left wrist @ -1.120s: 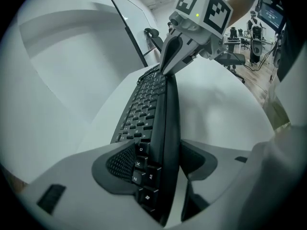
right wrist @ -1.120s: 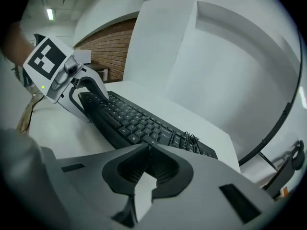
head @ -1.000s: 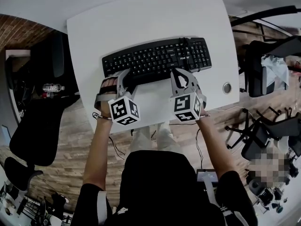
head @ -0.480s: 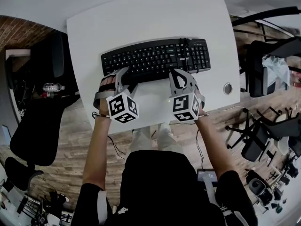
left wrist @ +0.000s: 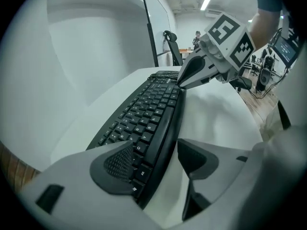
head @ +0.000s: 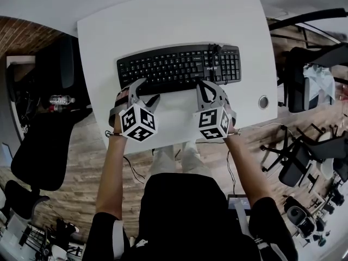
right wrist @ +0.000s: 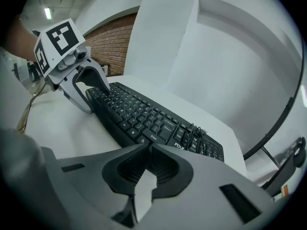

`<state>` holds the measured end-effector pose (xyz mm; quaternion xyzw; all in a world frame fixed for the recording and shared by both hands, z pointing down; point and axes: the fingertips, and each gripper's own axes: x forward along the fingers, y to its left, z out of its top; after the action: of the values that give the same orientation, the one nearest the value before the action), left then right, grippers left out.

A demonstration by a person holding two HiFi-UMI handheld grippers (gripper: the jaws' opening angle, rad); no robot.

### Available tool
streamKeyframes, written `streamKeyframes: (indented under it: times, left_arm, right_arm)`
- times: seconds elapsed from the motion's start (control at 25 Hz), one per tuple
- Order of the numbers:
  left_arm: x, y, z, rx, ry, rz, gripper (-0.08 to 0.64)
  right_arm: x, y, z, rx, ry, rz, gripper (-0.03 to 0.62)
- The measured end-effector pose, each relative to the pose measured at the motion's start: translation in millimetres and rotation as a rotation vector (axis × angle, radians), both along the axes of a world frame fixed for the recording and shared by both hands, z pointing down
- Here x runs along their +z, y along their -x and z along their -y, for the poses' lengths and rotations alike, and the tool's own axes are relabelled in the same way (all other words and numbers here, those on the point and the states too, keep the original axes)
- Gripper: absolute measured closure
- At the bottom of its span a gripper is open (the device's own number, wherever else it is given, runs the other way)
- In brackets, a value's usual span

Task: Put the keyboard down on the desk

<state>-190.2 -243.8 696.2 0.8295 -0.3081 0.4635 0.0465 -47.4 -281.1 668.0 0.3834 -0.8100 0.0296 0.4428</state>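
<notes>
A black keyboard (head: 179, 67) lies flat across the white desk (head: 163, 20), its coiled cable (head: 213, 50) resting on its right part. My left gripper (head: 148, 91) is at the keyboard's front left edge, open. In the left gripper view that edge (left wrist: 163, 128) runs between the wide jaws; one pad (left wrist: 117, 164) hangs over the keys, the other (left wrist: 196, 157) over bare desk. My right gripper (head: 204, 86) is at the front edge further right, shut. Its pads (right wrist: 132, 164) meet with nothing between them, and the keyboard (right wrist: 148, 121) lies just beyond.
A round cable grommet (head: 263, 101) sits in the desk's right front corner. Black office chairs stand on the wood floor at left (head: 43, 140) and right (head: 304, 75). A water bottle (head: 61, 101) lies on something dark at left. A white partition wall backs the desk.
My left gripper has drawn back slightly toward me and its jaws stand a little wider. The keyboard and the right gripper have hardly shifted.
</notes>
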Motion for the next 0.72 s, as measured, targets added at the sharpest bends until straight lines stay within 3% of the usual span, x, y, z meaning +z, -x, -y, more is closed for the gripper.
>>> streamKeyframes:
  times: [0.24,0.48,0.6,0.72]
  left_arm:
    - [-6,0,-7,-0.050,0.028,-0.065,0.294]
    - [-28,2,-8,-0.126,-0.006,-0.115,0.443]
    - [-47,4,-7,-0.178,-0.040,-0.157,0.513]
    - [-70,7,-6,-0.242,-0.070,-0.216,0.532]
  right_arm:
    - [-9,0,3,0.020,-0.003,0.024,0.540]
    - [-27,-3,7,0.081,0.016,0.113,0.540]
    - [-42,-2,8,0.113,0.025,0.186,0.540]
    - [-65,-2,11,0.172,0.044,0.309,0.540]
